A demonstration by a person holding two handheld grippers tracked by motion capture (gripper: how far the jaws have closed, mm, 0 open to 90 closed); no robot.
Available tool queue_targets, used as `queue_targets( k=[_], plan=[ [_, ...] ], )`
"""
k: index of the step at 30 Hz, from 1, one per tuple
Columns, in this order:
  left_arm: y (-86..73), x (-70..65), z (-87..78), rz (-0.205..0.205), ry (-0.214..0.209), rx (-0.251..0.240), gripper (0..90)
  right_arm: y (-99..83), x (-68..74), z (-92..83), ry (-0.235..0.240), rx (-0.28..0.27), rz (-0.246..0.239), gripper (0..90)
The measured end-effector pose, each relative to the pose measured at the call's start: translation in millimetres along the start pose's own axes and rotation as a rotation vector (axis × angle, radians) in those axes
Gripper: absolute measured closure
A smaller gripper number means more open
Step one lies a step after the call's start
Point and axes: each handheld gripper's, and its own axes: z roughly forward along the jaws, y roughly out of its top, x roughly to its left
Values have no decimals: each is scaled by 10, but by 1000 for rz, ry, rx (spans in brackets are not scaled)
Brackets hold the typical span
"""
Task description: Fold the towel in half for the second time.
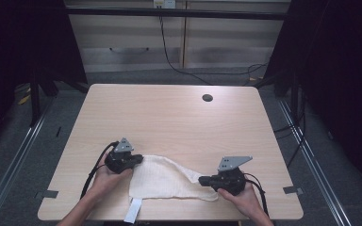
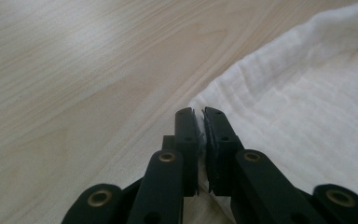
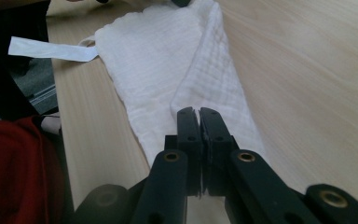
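1. A light wooden table (image 1: 169, 113) is seen in a dark room, with pale cabinet fronts (image 1: 179, 42) behind it and a round cable hole (image 1: 207, 98) near its far edge.
2. A white cloth (image 1: 162, 181) of waffle-like weave is spread at the near edge of the table, between the two hands; a white label strip (image 1: 133, 210) hangs from its near side over the table edge.
3. The left end of the cloth is pinched by the left gripper (image 1: 131, 160); in the left gripper view the jaws are pressed together with the cloth's edge caught between them.
4. The right end is drawn out to a narrow, folded point, which is clamped by the right gripper (image 1: 202, 179); in the right gripper view the jaws are closed on that point.
5. Both grippers are held low over the table, well apart, with black cables (image 1: 94, 172) trailing back towards the person.
6. A red garment (image 3: 14, 172) is seen at the lower left of the right gripper view.
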Motion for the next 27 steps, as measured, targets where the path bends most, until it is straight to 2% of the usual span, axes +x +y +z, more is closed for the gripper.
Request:
queue_targets(
  k=[6,11,15,19,21,25,27],
  plan=[
    [2,1,6,-12,0,-1,849,-136,68,47,23,62,3,876],
    [-3,36,13,-32,-17,-9,849,-192,48,177,58,134,11,877],
    [0,70,-1,-27,-30,-19,848,-168,-4,215,58,133,27,881],
    [62,92,-108,-49,-35,-85,847,-113,-45,238,3,138,-1,881],
    [117,91,-189,-56,-48,-134,847,-93,-87,251,-10,135,9,881],
    [223,49,-296,-29,-44,-189,847,-54,-172,275,-39,131,15,882],
    [261,13,-326,-26,-56,-213,847,-41,-196,284,-59,126,21,883]
  ],
)
